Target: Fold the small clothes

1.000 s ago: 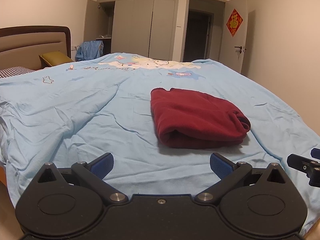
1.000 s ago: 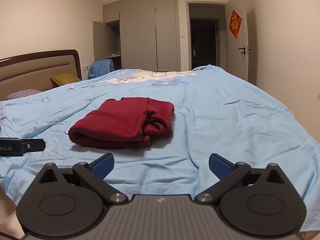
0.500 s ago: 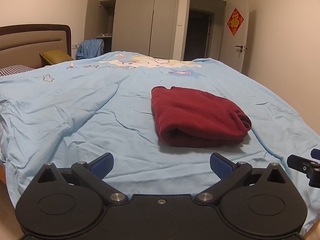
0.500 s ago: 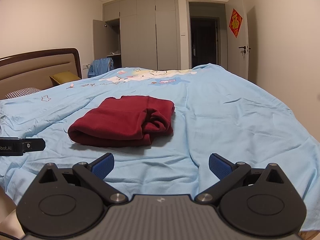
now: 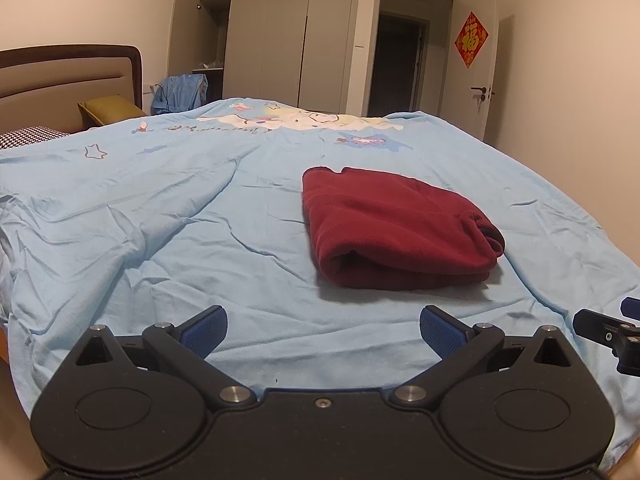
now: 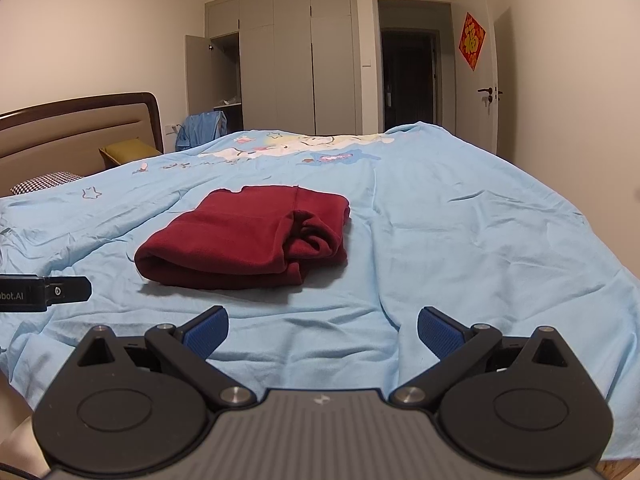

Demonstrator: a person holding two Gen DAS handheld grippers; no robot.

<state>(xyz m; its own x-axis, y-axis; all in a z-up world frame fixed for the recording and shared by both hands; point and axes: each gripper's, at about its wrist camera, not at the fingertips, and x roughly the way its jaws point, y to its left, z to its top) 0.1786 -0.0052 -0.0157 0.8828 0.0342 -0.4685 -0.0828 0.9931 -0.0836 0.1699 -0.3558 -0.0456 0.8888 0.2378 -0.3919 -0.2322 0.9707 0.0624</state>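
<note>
The jaws of both grippers stand wide apart and hold nothing. In the left wrist view the left gripper [image 5: 323, 326] has its two blue pads [image 5: 204, 327] spread far from each other, with only the light blue bed cover [image 5: 160, 240] seen between them. The right gripper [image 6: 322, 327] is in the same state: its blue pads [image 6: 440, 334] are far apart, and between them there is only the wrinkled cover.

The dark red folded garment [image 5: 394, 230] lies on the cover ahead of the jaws and is apart from both of them. For the left gripper it is forward and a little to the right of the gap, nearer to the right finger's line. For the right gripper the same garment [image 6: 248, 240] is forward and to the left, beyond the left finger. It is a thick, flat bundle; its rounded fold edge faces the grippers, and on one end some bunched layers of cloth show.

Both grippers are low over the near edge of the bed, nearly level, and they look across the cover toward the wardrobe [image 6: 296, 64] and the dark doorway [image 6: 408, 80]. They are side by side: the tip of the right one shows at the right border of the left view [image 5: 608, 334], and the left one shows at the left border of the right view [image 6: 44, 292]. Neither touches the garment. I cannot tell whether the fingers touch the cover.
</note>
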